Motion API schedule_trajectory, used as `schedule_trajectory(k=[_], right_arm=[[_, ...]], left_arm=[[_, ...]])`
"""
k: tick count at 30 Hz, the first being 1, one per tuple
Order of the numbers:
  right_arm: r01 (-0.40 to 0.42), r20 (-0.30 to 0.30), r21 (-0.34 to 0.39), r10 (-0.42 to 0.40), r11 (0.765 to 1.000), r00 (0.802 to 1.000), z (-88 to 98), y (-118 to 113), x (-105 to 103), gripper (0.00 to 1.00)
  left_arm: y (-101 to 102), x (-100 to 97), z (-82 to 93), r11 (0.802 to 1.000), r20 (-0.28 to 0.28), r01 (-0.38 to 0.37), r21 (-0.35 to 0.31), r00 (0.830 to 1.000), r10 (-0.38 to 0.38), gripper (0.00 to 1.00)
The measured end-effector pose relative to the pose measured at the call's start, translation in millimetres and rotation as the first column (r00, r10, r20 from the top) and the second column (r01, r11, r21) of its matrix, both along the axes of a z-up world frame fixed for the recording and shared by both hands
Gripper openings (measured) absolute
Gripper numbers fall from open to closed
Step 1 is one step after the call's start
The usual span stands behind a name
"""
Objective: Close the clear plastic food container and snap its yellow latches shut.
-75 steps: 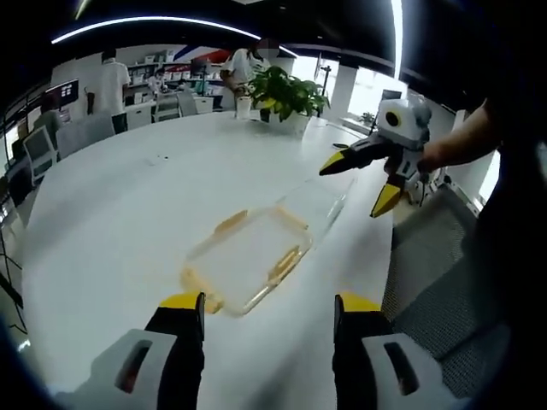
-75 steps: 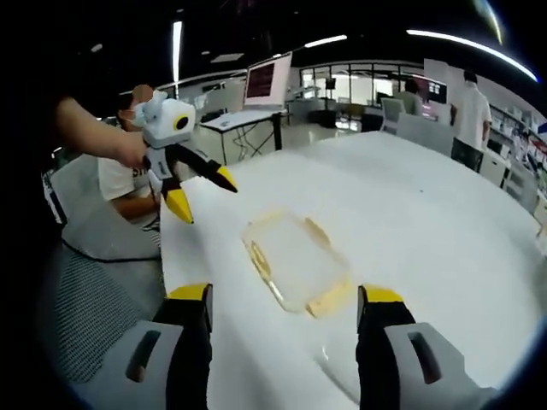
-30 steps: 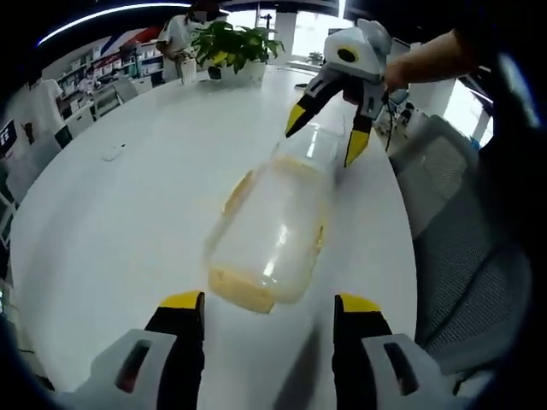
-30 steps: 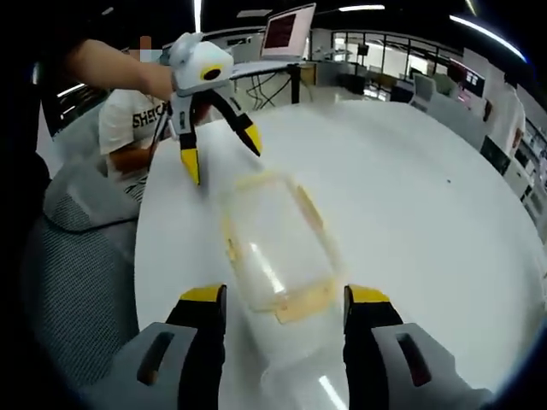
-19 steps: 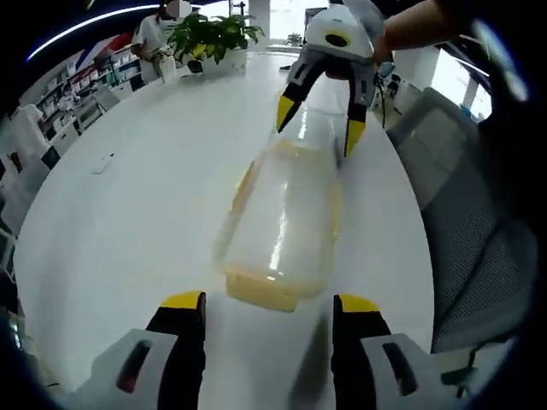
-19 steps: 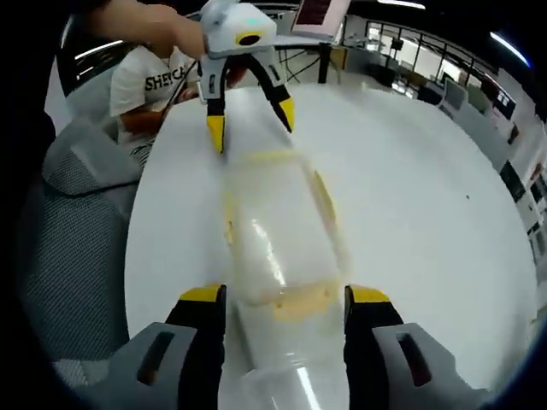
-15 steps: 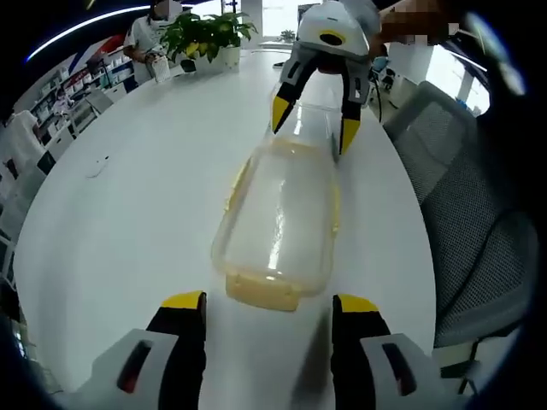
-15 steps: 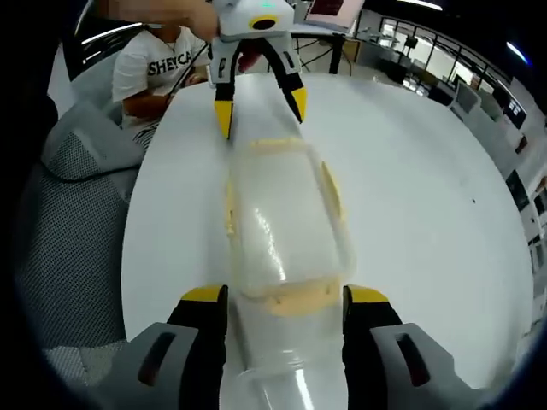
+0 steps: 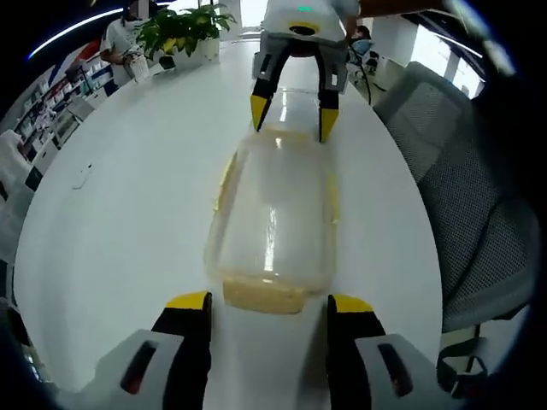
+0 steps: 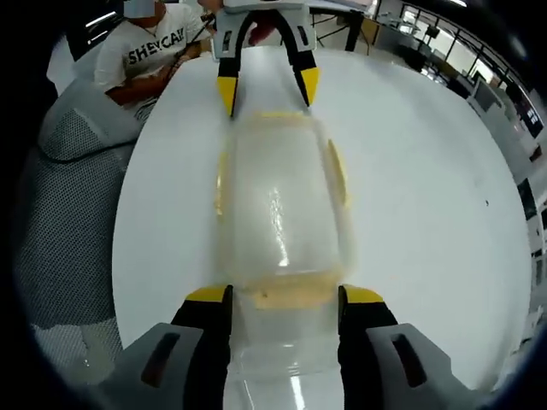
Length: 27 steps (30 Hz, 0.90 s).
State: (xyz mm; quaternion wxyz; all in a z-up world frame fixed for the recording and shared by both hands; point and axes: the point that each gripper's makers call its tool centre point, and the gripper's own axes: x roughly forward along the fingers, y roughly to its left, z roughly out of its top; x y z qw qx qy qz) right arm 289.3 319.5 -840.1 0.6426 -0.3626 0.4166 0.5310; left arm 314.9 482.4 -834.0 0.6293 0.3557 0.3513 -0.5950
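Observation:
The clear plastic container point(image 9: 272, 213) lies lengthwise on the white table point(image 9: 128, 231), with yellow latches on its long sides and a yellow latch point(image 9: 263, 295) at its near end. My left gripper point(image 9: 267, 307) is open, its jaws standing either side of that end latch. My right gripper point(image 9: 291, 115) faces it from the far end, open. In the right gripper view the container point(image 10: 280, 201) runs away from my open right gripper point(image 10: 285, 299) toward the left gripper point(image 10: 267, 90). A clear lid point(image 10: 282, 359) lies flat between the right jaws.
A grey mesh chair point(image 9: 461, 196) stands past the table edge beside the container. A potted plant point(image 9: 179, 30) sits at the far side of the table. A person in a white T-shirt point(image 10: 158, 47) sits by another mesh chair point(image 10: 64, 213).
Both grippers have closed in on the container's two ends and lined up along its length. The container has stayed on the table, and both grippers have stayed open.

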Motion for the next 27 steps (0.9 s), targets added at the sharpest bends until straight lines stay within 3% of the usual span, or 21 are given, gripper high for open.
schedule_trajectory(k=[8,12,20,27], right_arm=[[-0.033,-0.011,-0.029,0.032,0.999,0.999,-3.6,-1.1,-0.4,0.43],[-0.039,-0.019,-0.045,0.038,0.998,0.999,-5.3,-3.1,0.7,0.39],[-0.053,-0.055,-0.073,0.049,0.996,0.997,-10.8,-4.3,-0.3,0.38],[-0.104,-0.044,-0.104,0.100,0.989,0.994,-10.5,-3.4,1.3,0.38]], left_arm=[[-4.3,3.8,-2.0,0.999,0.009,0.035,0.025,0.999,-0.036,0.44],[-4.0,1.0,-5.4,0.997,0.001,0.058,0.048,0.998,-0.058,0.33],[-5.9,-5.9,-10.7,0.996,-0.017,0.067,0.059,0.998,-0.066,0.33],[-5.8,-6.2,-11.7,0.996,-0.016,0.043,0.073,0.999,-0.042,0.34]])
